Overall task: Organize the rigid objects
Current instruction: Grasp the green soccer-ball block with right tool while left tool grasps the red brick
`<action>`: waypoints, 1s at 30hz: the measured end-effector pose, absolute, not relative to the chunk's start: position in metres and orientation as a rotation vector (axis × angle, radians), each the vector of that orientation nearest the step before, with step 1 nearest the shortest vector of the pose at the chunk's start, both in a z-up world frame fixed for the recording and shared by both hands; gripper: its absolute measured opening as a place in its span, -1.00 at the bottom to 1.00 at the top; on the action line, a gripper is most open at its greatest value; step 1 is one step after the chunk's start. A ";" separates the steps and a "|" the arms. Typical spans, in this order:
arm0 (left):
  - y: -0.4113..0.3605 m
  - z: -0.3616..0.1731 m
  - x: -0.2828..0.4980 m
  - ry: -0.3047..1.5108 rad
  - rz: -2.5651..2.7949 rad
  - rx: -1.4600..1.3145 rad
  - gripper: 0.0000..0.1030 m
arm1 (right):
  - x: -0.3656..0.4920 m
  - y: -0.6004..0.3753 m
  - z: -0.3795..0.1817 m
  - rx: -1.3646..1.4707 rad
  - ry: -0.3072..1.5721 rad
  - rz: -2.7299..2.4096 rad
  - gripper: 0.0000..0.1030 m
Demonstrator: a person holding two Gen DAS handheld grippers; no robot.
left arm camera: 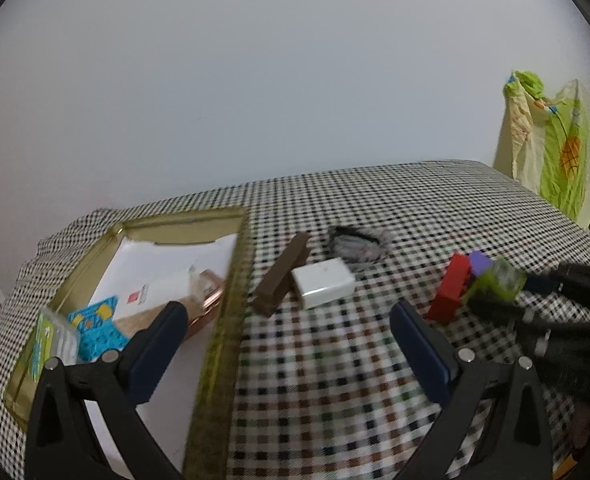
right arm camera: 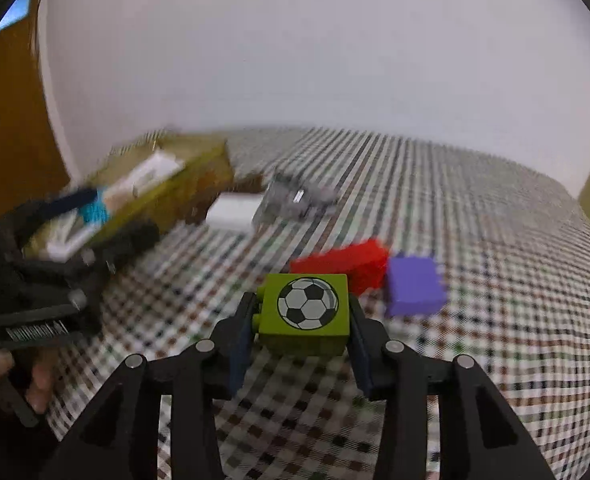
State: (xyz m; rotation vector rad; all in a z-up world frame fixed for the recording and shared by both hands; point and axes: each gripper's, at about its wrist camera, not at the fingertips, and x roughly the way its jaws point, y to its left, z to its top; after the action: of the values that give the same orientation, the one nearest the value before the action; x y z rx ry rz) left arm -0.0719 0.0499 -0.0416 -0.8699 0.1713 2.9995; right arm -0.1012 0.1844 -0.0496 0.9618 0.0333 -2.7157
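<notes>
The right gripper [right arm camera: 301, 320] grasps the green block [right arm camera: 303, 314] with a football picture, low in the middle of the right wrist view, the pads flat on its two sides. It looks like a light, hard plastic toy brick, stiff and a little smooth, so I think the flat sides are the good place to hold, not the studs. Just behind it, toward the right, lie the red block [right arm camera: 345, 262] and the purple block [right arm camera: 413, 286] on the checked cloth [right arm camera: 475, 360]. At upper left stands the gold tin [right arm camera: 199, 178]. The left gripper [left arm camera: 289, 338] is spread wide and empty.
</notes>
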 end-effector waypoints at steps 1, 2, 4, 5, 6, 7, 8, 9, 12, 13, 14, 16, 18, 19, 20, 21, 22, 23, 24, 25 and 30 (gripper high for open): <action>0.054 -0.040 -0.074 0.185 2.991 -0.863 0.99 | -0.100 0.190 -0.044 0.923 0.017 -2.756 -0.13; 0.062 -0.039 -0.076 0.206 2.976 -0.853 0.99 | -0.099 0.195 -0.039 0.894 0.024 -2.817 -0.13; 0.072 -0.039 -0.081 0.221 2.948 -0.850 0.99 | -0.101 0.207 -0.033 0.868 -0.009 -2.889 -0.13; 0.079 -0.040 -0.086 0.221 2.921 -0.862 0.99 | -0.102 0.211 -0.031 0.863 -0.022 -2.919 -0.13; 0.084 -0.041 -0.090 0.223 2.906 -0.873 0.99 | -0.104 0.216 -0.031 0.858 -0.021 -2.963 -0.13; 0.088 -0.043 -0.093 0.226 2.890 -0.882 0.99 | -0.107 0.218 -0.031 0.858 -0.026 -2.991 -0.13; 0.095 -0.045 -0.098 0.232 2.859 -0.896 0.98 | -0.108 0.222 -0.032 0.862 -0.038 -3.008 -0.13; 0.099 -0.047 -0.100 0.239 2.844 -0.904 0.93 | -0.111 0.226 -0.034 0.868 -0.054 -3.026 -0.13; 0.111 -0.052 -0.107 0.262 2.803 -0.919 0.88 | -0.115 0.238 -0.038 0.888 -0.123 -3.043 -0.13; 0.115 -0.053 -0.108 0.267 2.791 -0.923 0.85 | -0.115 0.242 -0.037 0.873 -0.127 -3.056 -0.13; 0.119 -0.055 -0.110 0.275 2.775 -0.930 0.85 | -0.115 0.242 -0.037 0.873 -0.119 -3.063 -0.13; 0.126 -0.059 -0.113 0.282 2.751 -0.944 0.79 | -0.117 0.245 -0.038 0.888 -0.128 -3.054 -0.13; 0.132 -0.062 -0.118 0.300 2.713 -0.975 0.73 | -0.117 0.246 -0.038 0.886 -0.142 -3.055 -0.13; 0.134 -0.063 -0.120 0.293 2.693 -0.987 0.73 | -0.117 0.246 -0.038 0.886 -0.149 -3.055 -0.13; 0.136 -0.065 -0.124 0.278 2.671 -1.010 0.72 | -0.115 0.246 -0.038 0.886 -0.153 -3.054 -0.13; 0.136 -0.066 -0.127 0.273 2.665 -1.027 0.63 | -0.113 0.248 -0.037 0.885 -0.154 -3.053 -0.13; 0.137 -0.068 -0.130 0.270 2.659 -1.043 0.46 | -0.113 0.248 -0.037 0.887 -0.151 -3.054 -0.13; 0.139 -0.070 -0.134 0.266 2.634 -1.068 0.36 | -0.113 0.247 -0.037 0.890 -0.148 -3.054 -0.13; 0.139 -0.072 -0.136 0.262 2.611 -1.087 0.11 | -0.113 0.246 -0.038 0.894 -0.146 -3.054 -0.12; 0.139 -0.074 -0.137 0.252 2.583 -1.105 -0.20 | -0.116 0.243 -0.039 0.895 -0.147 -3.055 -0.12; 0.130 -0.074 -0.137 0.174 2.548 -1.118 -0.58 | -0.116 0.243 -0.039 0.890 -0.153 -3.060 -0.12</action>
State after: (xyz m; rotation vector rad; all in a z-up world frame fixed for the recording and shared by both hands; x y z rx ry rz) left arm -0.1371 0.1301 -0.0738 -1.1184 0.1742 2.5485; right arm -0.1161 0.2429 -0.0392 0.8897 -0.1532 -3.0605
